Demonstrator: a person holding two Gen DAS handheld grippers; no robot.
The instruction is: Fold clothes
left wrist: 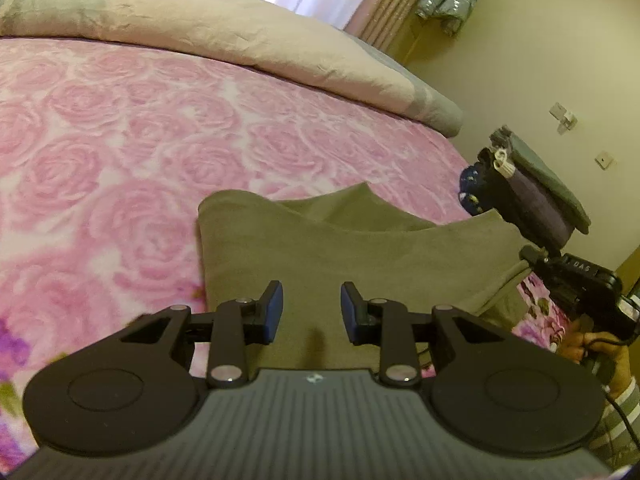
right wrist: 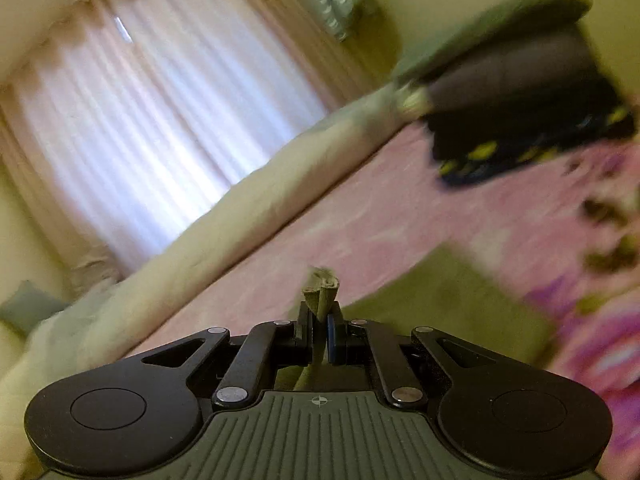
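Observation:
An olive-green garment [left wrist: 360,256] lies partly folded on the pink rose-patterned blanket [left wrist: 120,152]. In the left wrist view my left gripper [left wrist: 311,312] hovers over its near part, open, with nothing between the blue pads. My right gripper [left wrist: 534,258] appears at that view's right edge, at the garment's right corner. In the blurred right wrist view the right gripper [right wrist: 320,334] is shut on a bunched fold of the olive garment [right wrist: 320,290], lifted off the blanket [right wrist: 380,216]. More of the cloth lies below to the right.
A stack of folded dark clothes [left wrist: 536,188] [right wrist: 520,92] sits at the bed's right edge. A rolled beige quilt [left wrist: 240,32] runs along the far side by the curtains [right wrist: 160,100]. A hand [left wrist: 592,344] and striped sleeve [left wrist: 616,412] hold the right gripper.

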